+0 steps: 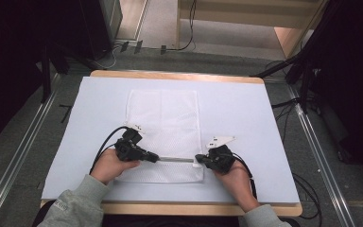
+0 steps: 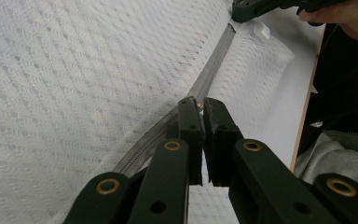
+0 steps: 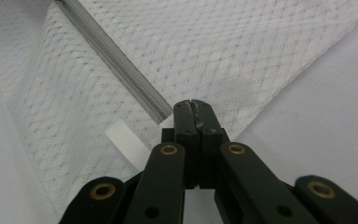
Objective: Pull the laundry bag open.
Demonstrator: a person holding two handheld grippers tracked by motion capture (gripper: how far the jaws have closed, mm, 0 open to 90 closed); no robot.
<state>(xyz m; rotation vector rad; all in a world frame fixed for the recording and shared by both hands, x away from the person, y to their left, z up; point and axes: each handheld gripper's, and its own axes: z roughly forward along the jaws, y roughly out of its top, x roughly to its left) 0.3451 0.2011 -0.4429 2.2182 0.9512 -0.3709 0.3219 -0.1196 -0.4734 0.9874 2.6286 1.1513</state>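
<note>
Lying flat on the table [image 1: 246, 101], a white mesh bag [image 1: 163, 118] is worked along its zipper [image 1: 177, 160]: the left gripper [image 2: 199, 106] is clamped on the slider, the right gripper [image 3: 195, 108] on the bag's corner at the zipper's far end.

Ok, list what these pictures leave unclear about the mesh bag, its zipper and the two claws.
- Zipper pull: left gripper view, almost wholly covered by the left claw shut on it.
- Zipper end: right gripper view, hidden under the shut right claw; whether fabric or tape is pinched is unclear.
- Mesh bag contents: high view, too small to tell.
- Bag's near edge: high view, partly behind the hands.
</note>
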